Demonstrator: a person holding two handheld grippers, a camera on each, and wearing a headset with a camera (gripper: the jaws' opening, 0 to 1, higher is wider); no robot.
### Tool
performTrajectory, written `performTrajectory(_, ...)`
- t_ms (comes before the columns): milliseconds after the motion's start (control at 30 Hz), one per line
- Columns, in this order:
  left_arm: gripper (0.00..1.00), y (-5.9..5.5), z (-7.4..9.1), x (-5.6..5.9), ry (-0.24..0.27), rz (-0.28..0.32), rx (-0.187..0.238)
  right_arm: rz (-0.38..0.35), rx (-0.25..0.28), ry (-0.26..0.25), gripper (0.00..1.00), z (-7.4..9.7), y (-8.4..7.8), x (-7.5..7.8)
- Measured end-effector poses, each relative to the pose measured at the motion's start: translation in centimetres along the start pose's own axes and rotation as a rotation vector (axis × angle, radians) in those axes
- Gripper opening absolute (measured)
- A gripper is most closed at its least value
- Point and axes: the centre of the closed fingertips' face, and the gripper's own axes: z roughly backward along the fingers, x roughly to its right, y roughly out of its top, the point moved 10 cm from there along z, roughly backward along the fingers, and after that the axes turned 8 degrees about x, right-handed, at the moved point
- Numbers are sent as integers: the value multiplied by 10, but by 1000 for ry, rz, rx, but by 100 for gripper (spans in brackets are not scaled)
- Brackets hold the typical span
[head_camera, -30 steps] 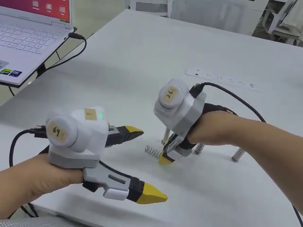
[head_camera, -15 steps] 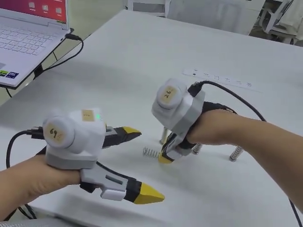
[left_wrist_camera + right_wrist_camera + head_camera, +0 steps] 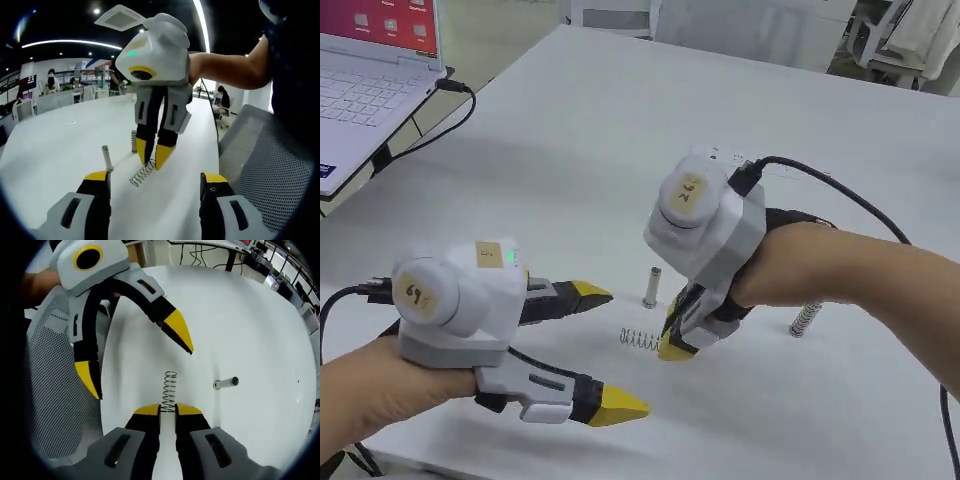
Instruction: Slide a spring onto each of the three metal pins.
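Right claw (image 3: 167, 410): pinching one end of spring (image 3: 169, 387)
Left claw (image 3: 630, 350): spread wide
Pin (image 3: 651, 286): upright near spring

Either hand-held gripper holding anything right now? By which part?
The right hand-held gripper pinches the spring by its near end. The left hand-held gripper is open and holds nothing.

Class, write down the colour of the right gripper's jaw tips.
Yellow. The right gripper, pinching the spring, shows it best in the right gripper view.
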Motion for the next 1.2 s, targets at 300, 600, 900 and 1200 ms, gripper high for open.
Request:
performTrajectory(300, 46, 1, -2, 4, -37, -25, -5, 34, -9, 26, 8, 15, 1, -16)
performTrajectory(600, 30, 1, -4, 6, -70, -43, -22, 56, -16, 51, 8, 19, 3, -24)
performTrajectory(900, 16, 1, -6, 8, -96, -58, -34, 84, -20, 80, 8, 22, 5, -30)
performTrajectory(1200, 8, 0, -6, 9, -117, -64, -48, 106, -30, 96, 8, 21, 7, -30)
